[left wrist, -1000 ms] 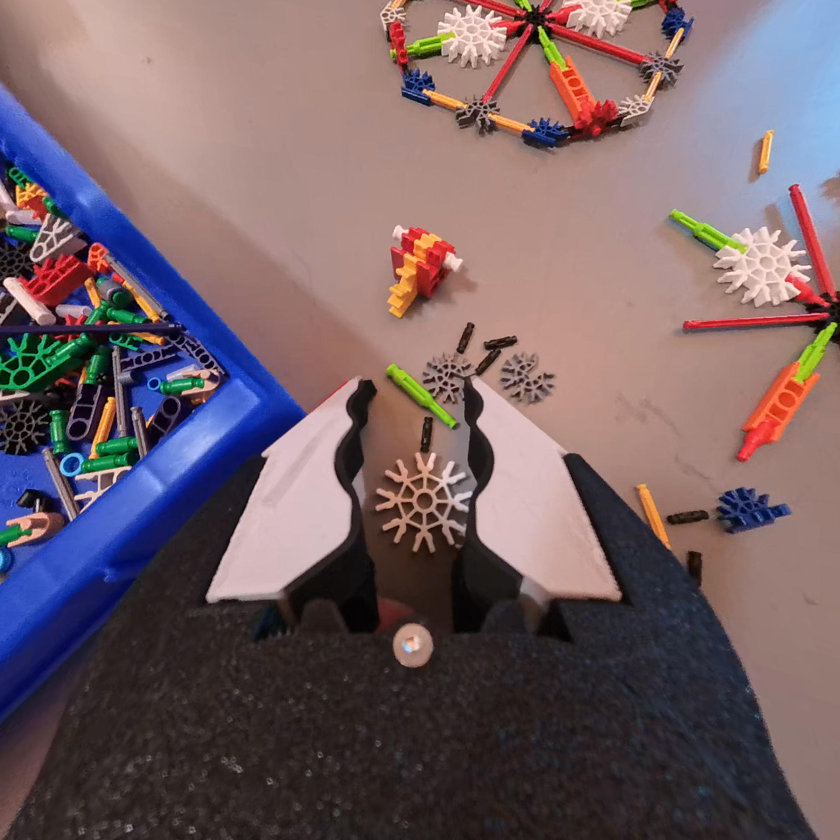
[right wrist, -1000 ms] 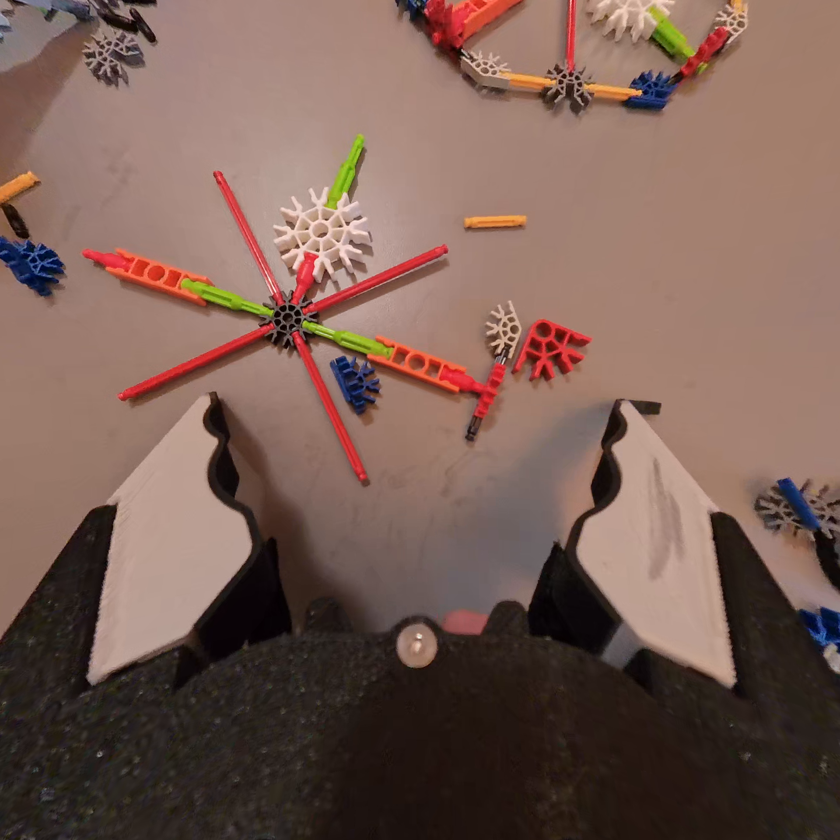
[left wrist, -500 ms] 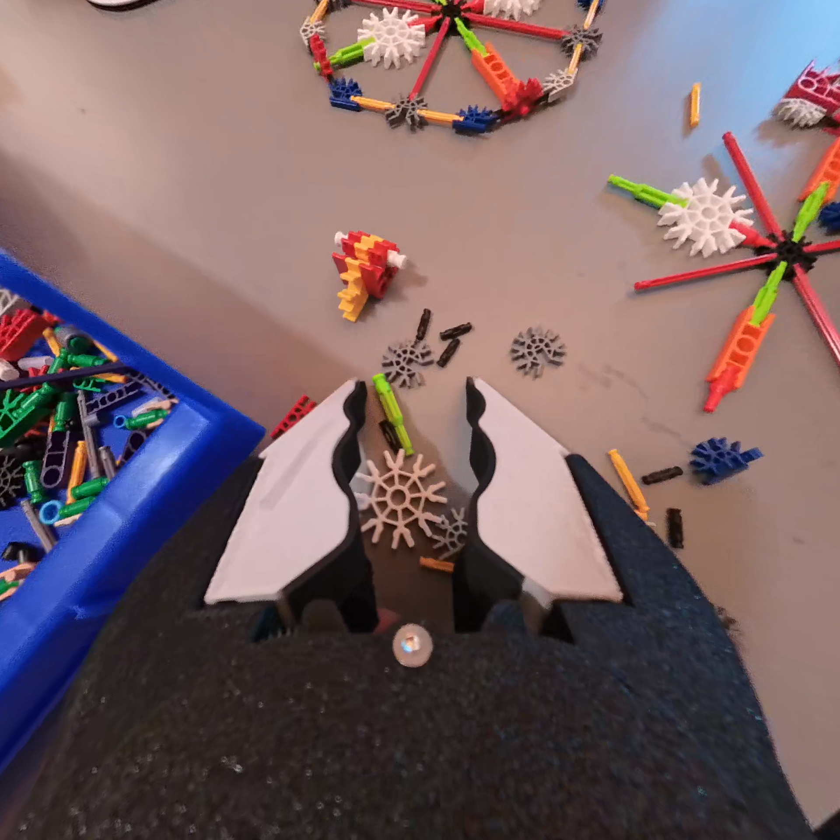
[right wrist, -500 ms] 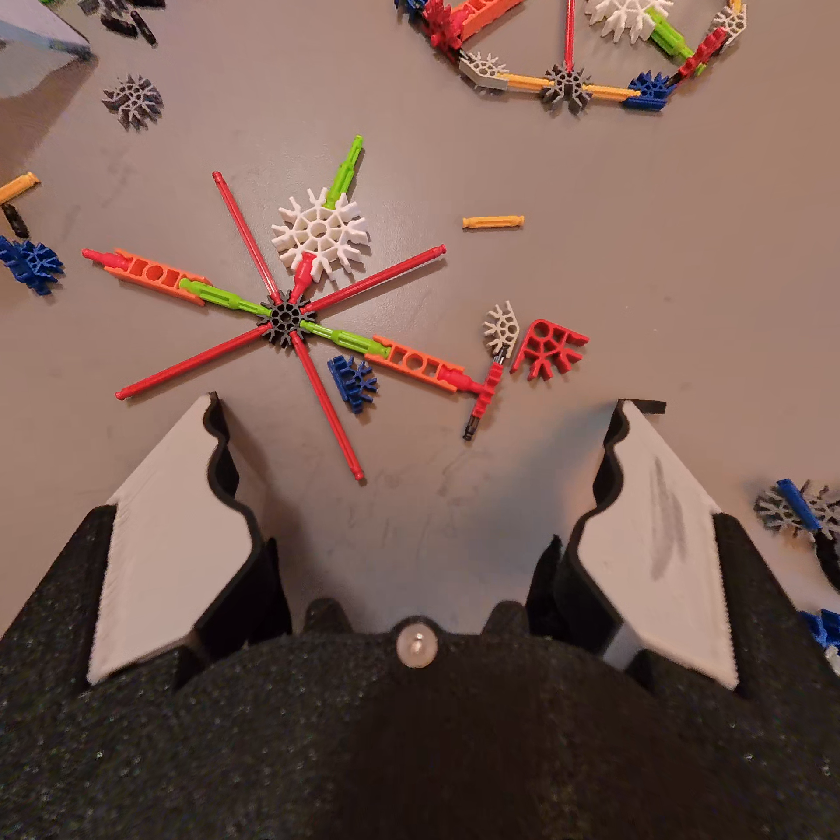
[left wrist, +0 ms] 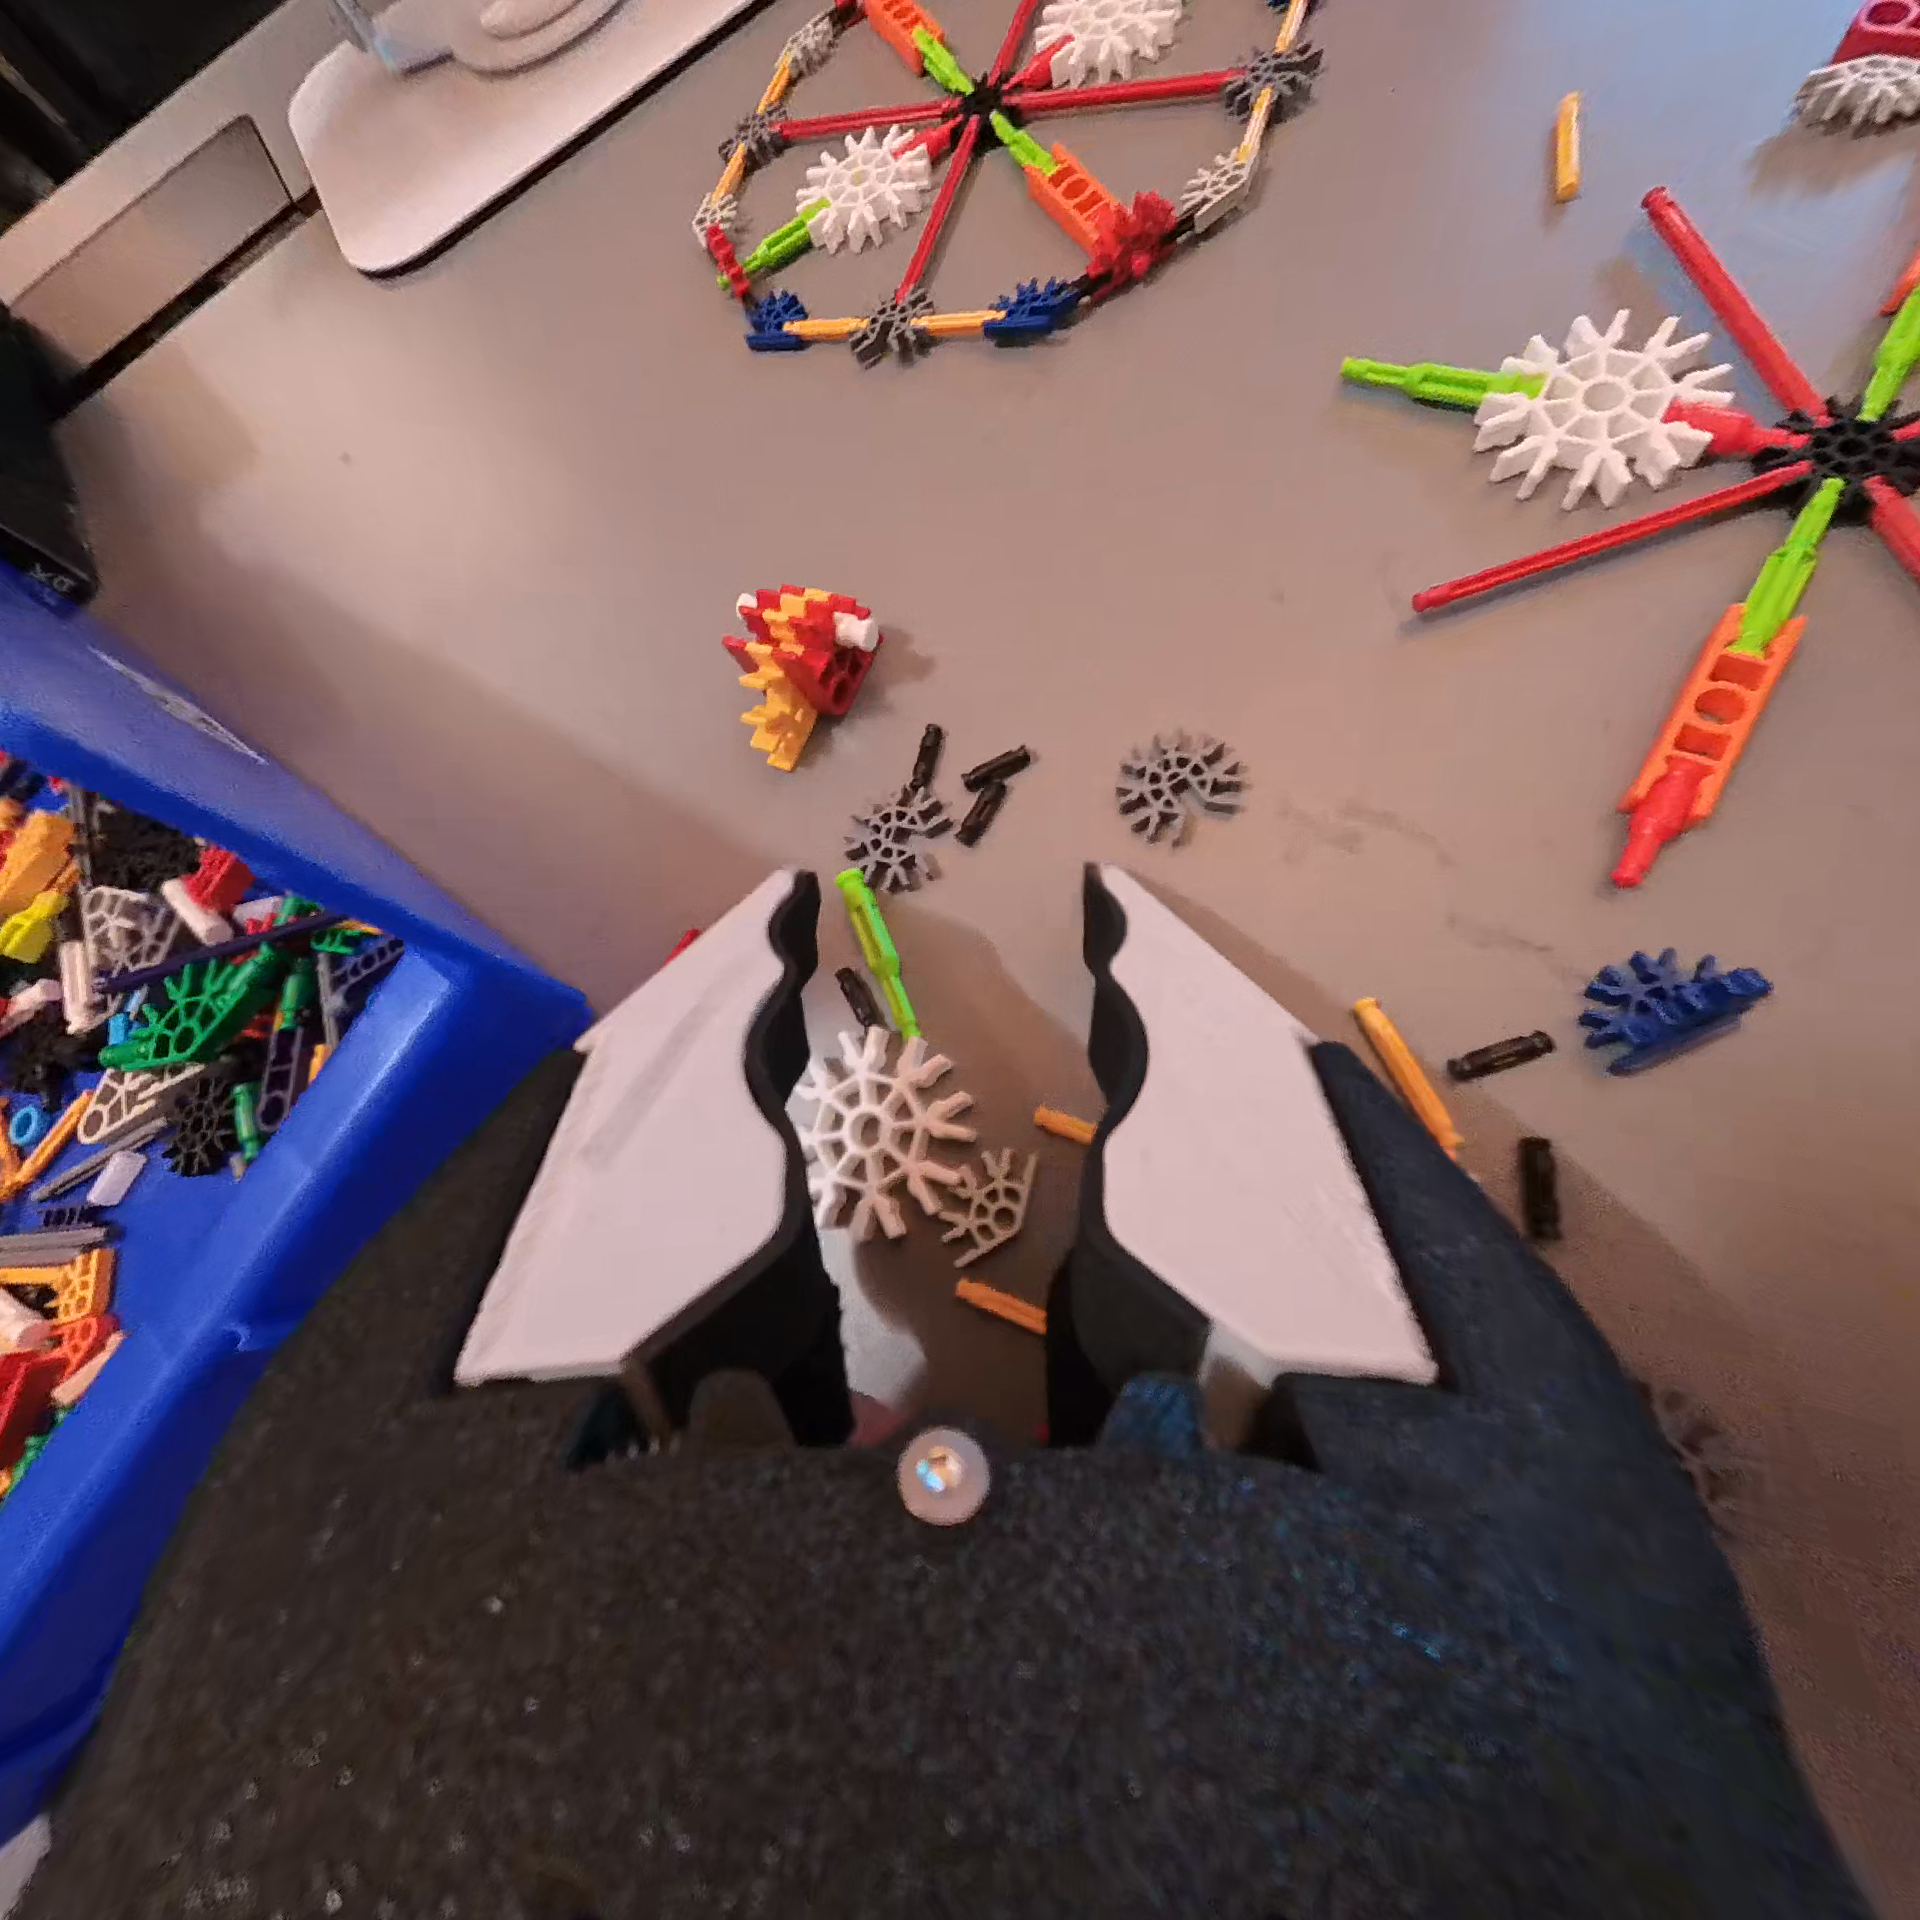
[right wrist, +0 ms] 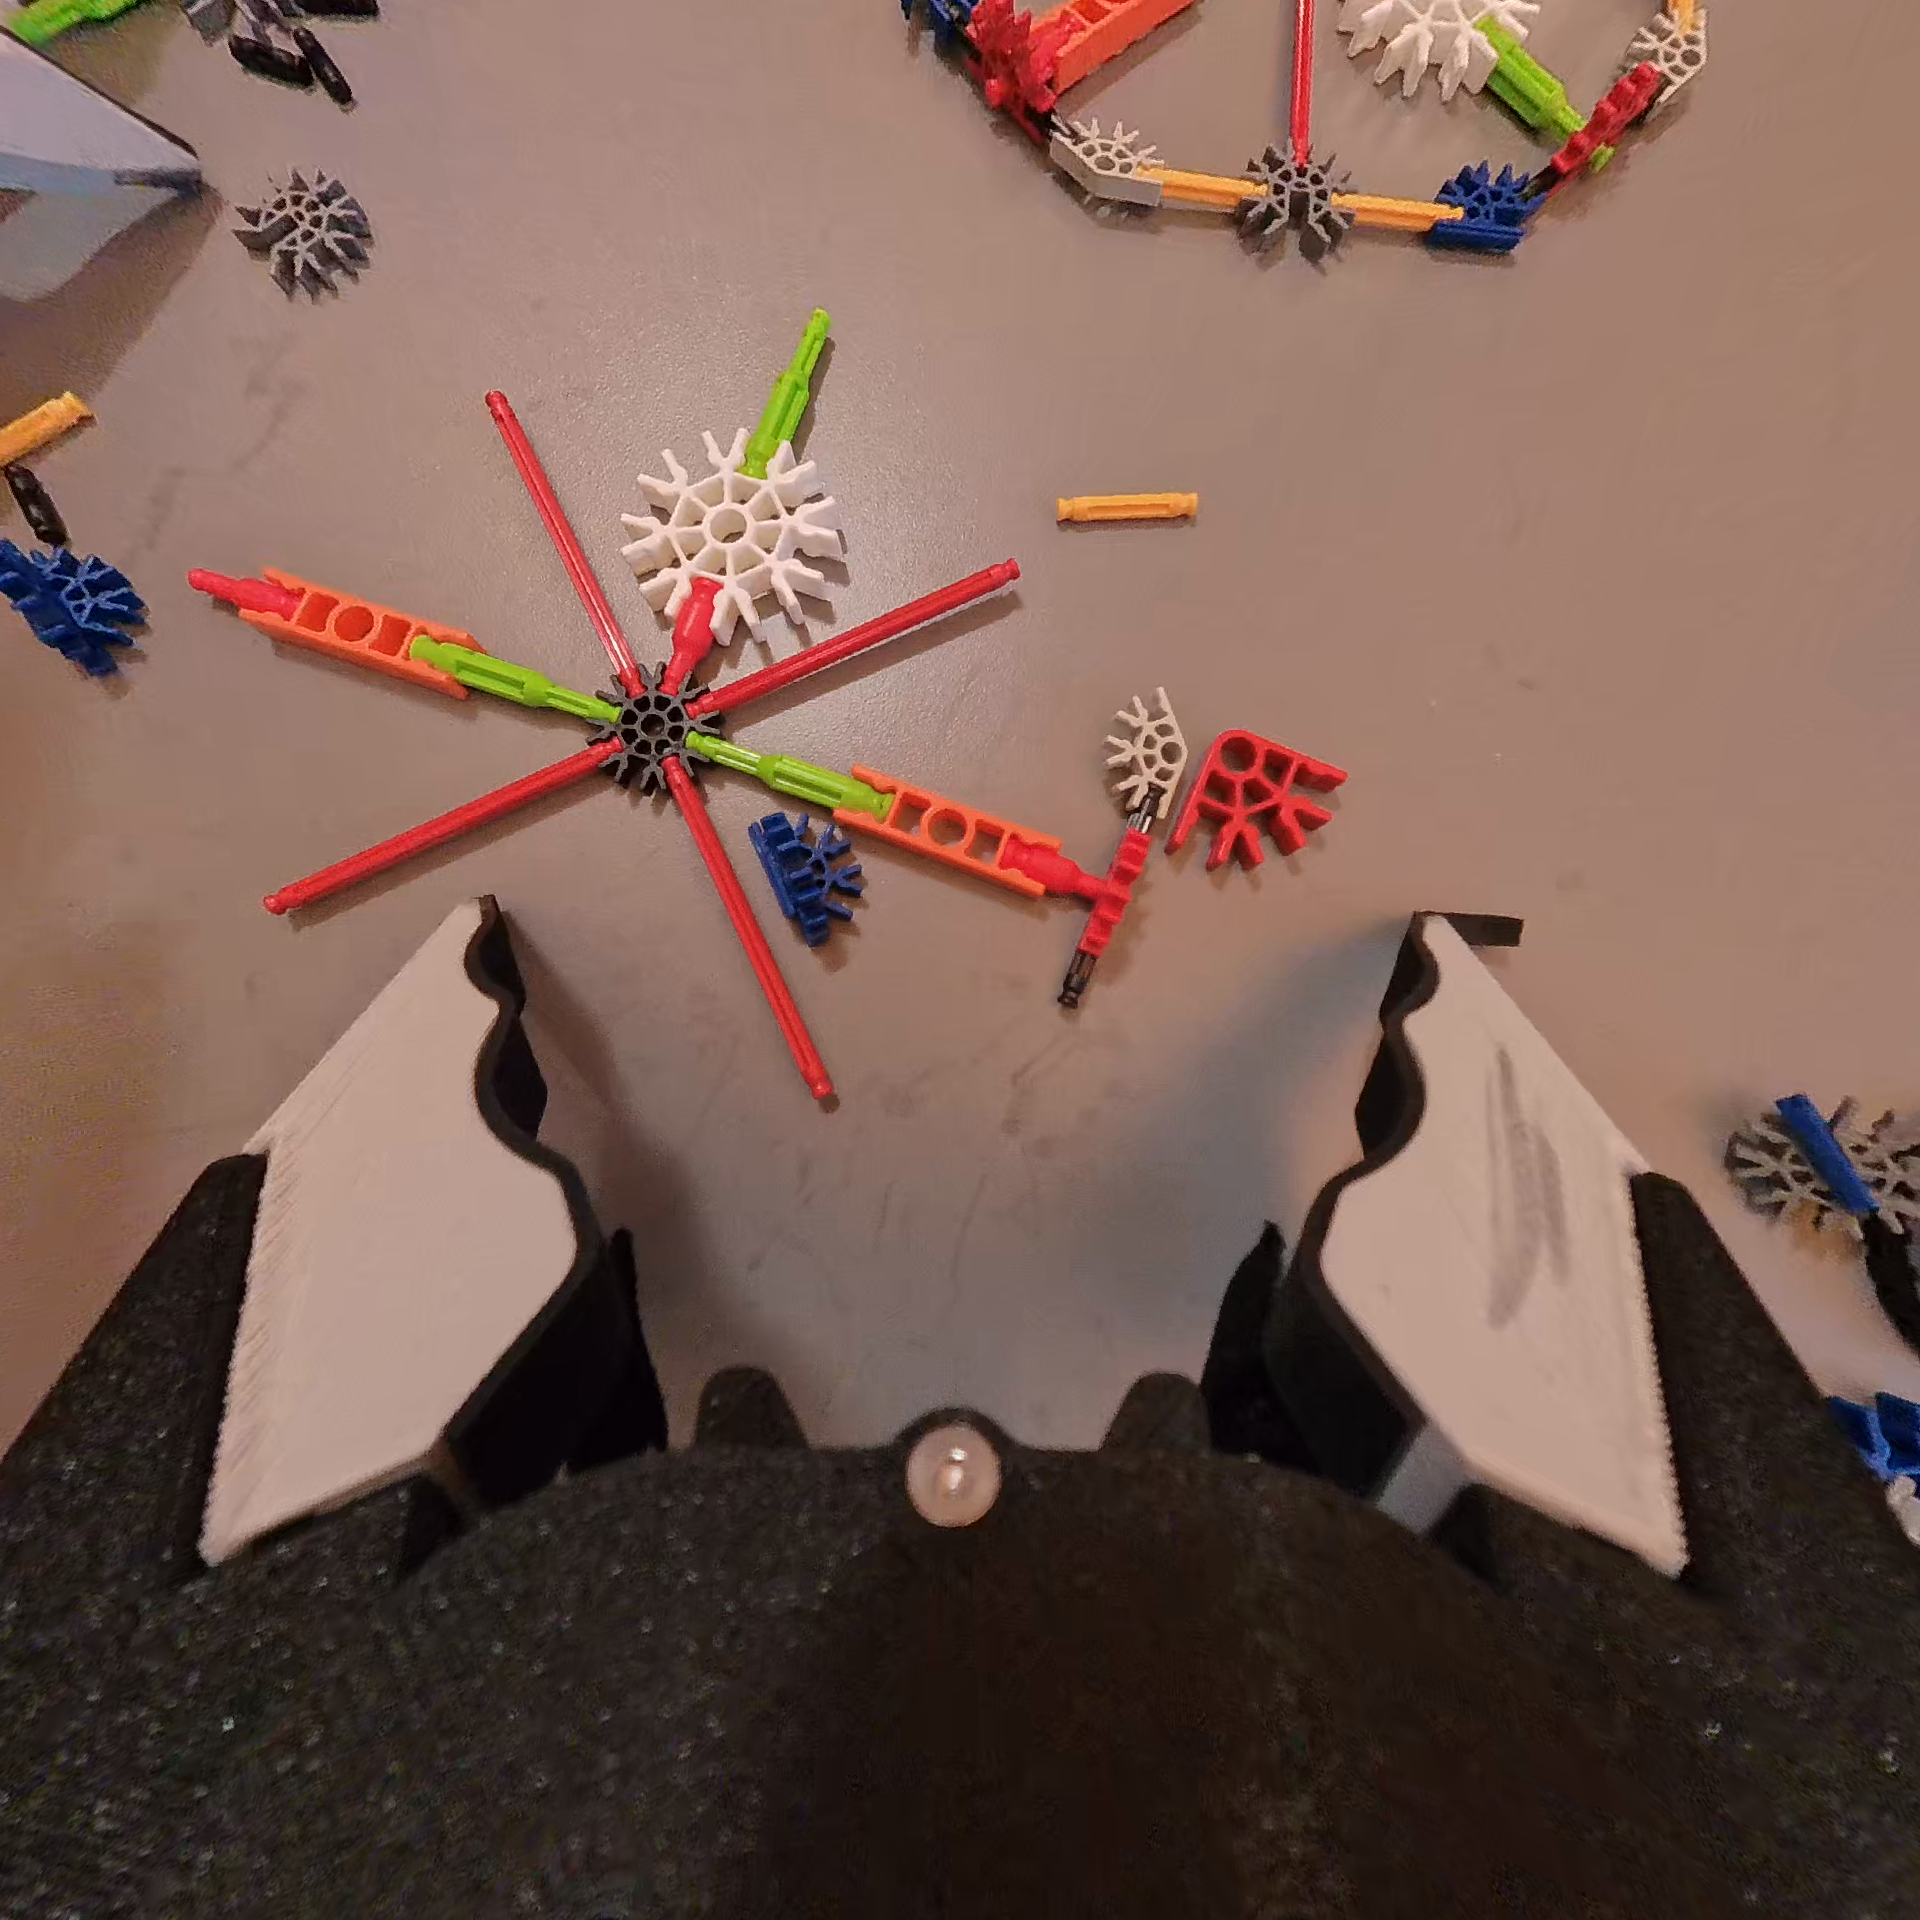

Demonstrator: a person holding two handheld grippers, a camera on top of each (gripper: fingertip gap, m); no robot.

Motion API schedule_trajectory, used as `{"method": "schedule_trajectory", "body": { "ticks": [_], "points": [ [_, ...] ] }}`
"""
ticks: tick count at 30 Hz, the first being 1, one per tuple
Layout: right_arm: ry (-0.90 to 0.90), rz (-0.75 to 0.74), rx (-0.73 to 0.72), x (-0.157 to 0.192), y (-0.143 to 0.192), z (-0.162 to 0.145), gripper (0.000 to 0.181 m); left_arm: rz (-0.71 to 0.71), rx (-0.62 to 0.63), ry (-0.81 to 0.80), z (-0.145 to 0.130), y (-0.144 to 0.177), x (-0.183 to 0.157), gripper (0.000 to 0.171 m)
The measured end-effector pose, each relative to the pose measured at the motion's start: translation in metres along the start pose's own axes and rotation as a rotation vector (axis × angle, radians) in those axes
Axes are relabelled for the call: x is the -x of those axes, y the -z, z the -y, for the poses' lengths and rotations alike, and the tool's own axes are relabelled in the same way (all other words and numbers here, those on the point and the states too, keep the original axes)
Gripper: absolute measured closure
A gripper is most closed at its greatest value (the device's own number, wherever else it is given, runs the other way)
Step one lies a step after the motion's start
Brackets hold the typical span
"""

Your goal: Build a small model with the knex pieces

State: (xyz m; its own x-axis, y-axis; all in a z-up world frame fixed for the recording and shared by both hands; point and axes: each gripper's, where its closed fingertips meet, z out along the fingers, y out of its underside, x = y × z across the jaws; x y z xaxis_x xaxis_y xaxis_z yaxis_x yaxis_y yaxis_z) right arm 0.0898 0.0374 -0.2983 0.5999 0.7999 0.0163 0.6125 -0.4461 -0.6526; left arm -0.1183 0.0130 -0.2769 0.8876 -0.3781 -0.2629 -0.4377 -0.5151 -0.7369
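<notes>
Here the left gripper (left wrist: 948, 883) has its jaws partly spread above the grey table (left wrist: 520, 468); a white snowflake-shaped plastic connector (left wrist: 878, 1127) lies between them, against the left jaw. Only this view shows the blue plastic bin (left wrist: 312, 1195) left of the jaws. The right gripper (right wrist: 951, 920) holds nothing, jaws spread wide; ahead of them lies a black hub with red plastic rods (right wrist: 652, 729).
</notes>
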Motion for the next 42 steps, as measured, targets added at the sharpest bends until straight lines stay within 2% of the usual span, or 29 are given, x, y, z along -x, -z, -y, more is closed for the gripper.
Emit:
{"method": "schedule_trajectory", "body": {
  "ticks": [5,6,8,14,17,21,24,28,29,31,42],
  "points": [
    [0.000,0.000,0.000,0.000,0.000,0.000,0.024,-0.033,-0.012,-0.050,0.008,-0.002,-0.015,0.113],
    [0.000,0.000,0.000,0.000,0.000,0.000,0.024,-0.073,-0.020,-0.040,0.011,-0.003,-0.023,0.106],
    [0.000,0.000,0.000,0.000,0.000,0.000,0.024,-0.107,-0.012,0.003,0.012,-0.004,-0.028,0.107],
    [0.000,0.000,0.000,0.000,0.000,0.000,0.024,-0.119,0.001,0.034,0.011,-0.005,-0.031,0.110],
    [0.000,0.000,0.000,0.000,0.000,0.000,0.024,-0.054,0.006,0.065,0.010,-0.006,-0.020,0.098],
    [0.000,0.000,0.000,0.000,0.000,0.000,0.024,-0.084,0.016,0.112,0.009,-0.007,-0.020,0.095],
    [0.000,0.000,0.000,0.000,0.000,0.000,0.024,-0.077,0.021,0.124,0.010,-0.011,-0.015,0.079],
    [0.000,0.000,0.000,0.000,0.000,0.000,0.024,-0.117,0.045,0.171,0.006,-0.013,-0.015,0.078],
    [0.000,0.000,0.000,0.000,0.000,0.000,0.024,-0.107,0.056,0.194,0.005,-0.015,-0.012,0.072],
    [0.000,0.000,0.000,0.000,0.000,0.000,0.024,-0.064,0.085,0.246,0.000,-0.018,-0.003,0.049],
    [0.000,0.000,0.000,0.000,0.000,0.000,0.024,-0.094,0.096,0.257,-0.001,-0.018,-0.005,0.047]
  ]
}}
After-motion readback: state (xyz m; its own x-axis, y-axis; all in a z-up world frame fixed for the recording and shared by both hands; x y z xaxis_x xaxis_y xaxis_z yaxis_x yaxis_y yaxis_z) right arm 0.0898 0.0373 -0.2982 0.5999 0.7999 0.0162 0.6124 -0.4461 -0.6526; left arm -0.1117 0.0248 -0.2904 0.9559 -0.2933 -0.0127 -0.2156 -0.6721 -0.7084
